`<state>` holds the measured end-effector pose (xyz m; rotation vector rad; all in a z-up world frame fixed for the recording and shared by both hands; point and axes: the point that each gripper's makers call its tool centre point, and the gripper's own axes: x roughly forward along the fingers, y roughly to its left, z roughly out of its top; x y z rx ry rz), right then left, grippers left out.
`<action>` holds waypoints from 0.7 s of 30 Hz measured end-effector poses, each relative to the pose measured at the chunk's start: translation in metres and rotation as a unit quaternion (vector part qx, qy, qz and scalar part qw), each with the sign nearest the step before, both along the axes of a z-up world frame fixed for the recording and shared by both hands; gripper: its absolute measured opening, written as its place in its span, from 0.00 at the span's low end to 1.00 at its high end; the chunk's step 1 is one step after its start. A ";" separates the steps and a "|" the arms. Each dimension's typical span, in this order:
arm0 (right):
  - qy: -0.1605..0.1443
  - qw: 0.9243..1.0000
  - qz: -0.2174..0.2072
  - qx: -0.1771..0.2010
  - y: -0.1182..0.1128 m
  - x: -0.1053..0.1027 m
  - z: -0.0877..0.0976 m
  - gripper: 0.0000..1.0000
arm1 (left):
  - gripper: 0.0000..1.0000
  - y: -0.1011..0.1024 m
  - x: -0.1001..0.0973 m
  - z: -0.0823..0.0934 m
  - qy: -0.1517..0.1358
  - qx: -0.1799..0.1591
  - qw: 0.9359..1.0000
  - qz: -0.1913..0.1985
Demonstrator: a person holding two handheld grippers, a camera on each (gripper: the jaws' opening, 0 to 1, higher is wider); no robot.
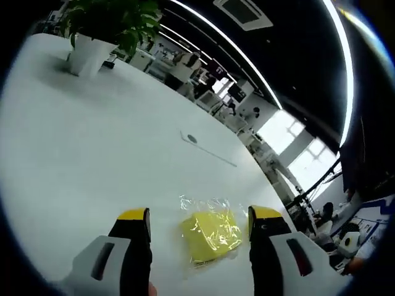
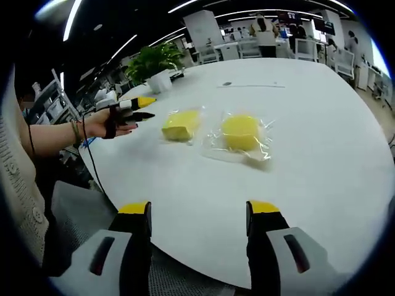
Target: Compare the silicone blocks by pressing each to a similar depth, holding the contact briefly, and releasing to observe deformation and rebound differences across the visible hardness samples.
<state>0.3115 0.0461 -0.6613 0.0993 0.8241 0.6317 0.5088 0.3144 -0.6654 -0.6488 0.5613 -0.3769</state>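
Observation:
A square yellow silicone block (image 2: 180, 124) in clear wrap lies on the white table (image 2: 296, 154). To its right lies a rounder yellow block (image 2: 241, 132), also wrapped. My left gripper (image 2: 147, 108), held in a person's hand, hovers open just left of the square block, apart from it. In the left gripper view that block (image 1: 211, 234) shows between the spread jaws of the left gripper (image 1: 200, 216), a little ahead of the tips. My right gripper (image 2: 198, 208) stands open over the table's near edge, well short of both blocks, with nothing between its jaws.
A potted plant (image 2: 157, 65) in a white pot (image 1: 86, 55) stands at the table's far side. A small round cover (image 1: 191, 139) sits in the tabletop. The person's forearm (image 2: 55, 135) reaches in from the left. Office desks and people are beyond the table.

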 end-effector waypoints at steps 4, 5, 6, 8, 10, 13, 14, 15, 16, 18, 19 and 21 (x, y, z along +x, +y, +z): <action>0.007 1.000 0.000 -0.002 -0.001 -0.001 -0.003 0.57 | 0.63 -0.005 0.011 -0.008 0.007 -0.002 1.000 -0.008; 0.009 1.000 -0.001 -0.003 -0.002 -0.001 -0.004 0.57 | 0.64 -0.006 0.014 -0.011 0.008 -0.004 1.000 -0.009; 0.011 1.000 -0.002 -0.004 -0.003 -0.001 -0.005 0.57 | 0.64 -0.007 0.016 -0.013 0.011 -0.005 1.000 -0.011; 0.012 1.000 -0.003 -0.005 -0.005 0.000 -0.006 0.56 | 0.63 -0.011 0.019 -0.016 0.014 -0.010 1.000 -0.016; 0.015 1.000 -0.005 -0.008 -0.007 0.000 -0.007 0.56 | 0.63 -0.013 0.023 -0.022 0.018 -0.010 1.000 -0.019; 0.017 1.000 -0.008 -0.010 -0.008 0.001 -0.008 0.56 | 0.62 -0.016 0.027 -0.027 0.023 -0.020 0.999 -0.021; 0.018 1.000 -0.009 -0.010 -0.009 0.001 -0.009 0.56 | 0.61 -0.017 0.028 -0.028 0.024 -0.027 0.999 -0.022; 0.021 1.000 -0.009 -0.011 -0.010 0.001 -0.010 0.56 | 0.59 -0.018 0.029 -0.029 0.024 -0.032 0.999 -0.023; 0.021 1.000 -0.010 -0.012 -0.010 0.001 -0.011 0.56 | 0.57 -0.019 0.029 -0.030 0.025 -0.035 0.999 -0.024; 0.024 1.000 -0.010 -0.012 -0.010 0.001 -0.012 0.56 | 0.53 -0.022 0.030 -0.035 0.030 -0.041 0.998 -0.028; 0.025 1.000 -0.009 -0.013 -0.010 0.000 -0.013 0.56 | 0.52 -0.024 0.031 -0.037 0.032 -0.045 0.998 -0.030; 0.027 0.999 -0.010 -0.014 -0.011 0.000 -0.014 0.56 | 0.50 -0.026 0.032 -0.040 0.035 -0.053 0.997 -0.033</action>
